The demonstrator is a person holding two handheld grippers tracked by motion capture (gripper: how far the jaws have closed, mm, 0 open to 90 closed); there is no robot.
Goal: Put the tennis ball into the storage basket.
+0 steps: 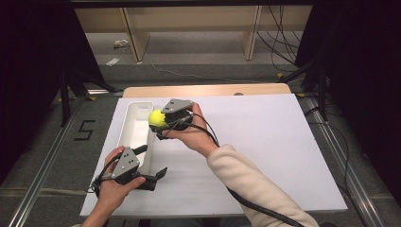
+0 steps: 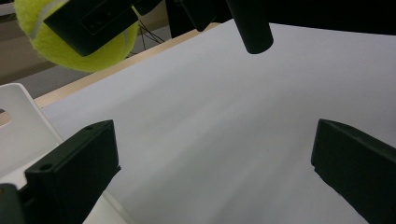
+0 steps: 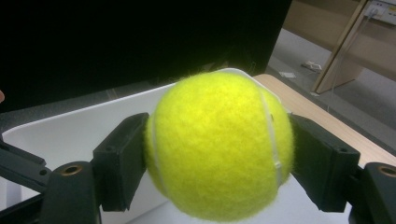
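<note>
A yellow tennis ball (image 1: 156, 118) is clamped in my right gripper (image 1: 160, 120), held above the right wall of a long white tray (image 1: 128, 124) on the left of the table. In the right gripper view the ball (image 3: 219, 144) sits between both black jaws with the tray (image 3: 60, 130) behind and below it. My left gripper (image 1: 158, 163) is open, low over the white sheet near the tray's near end, with nothing between its jaws. In the left gripper view its jaws stand wide apart around (image 2: 215, 172), and the ball (image 2: 77, 42) shows at the top left, held by the other gripper.
A white sheet (image 1: 265, 142) covers the table, whose wooden far edge (image 1: 208, 90) shows beyond it. The right gripper's black cable (image 1: 250, 203) trails along the sleeve. A wooden frame (image 1: 189, 28) and loose cables lie on the floor beyond the table.
</note>
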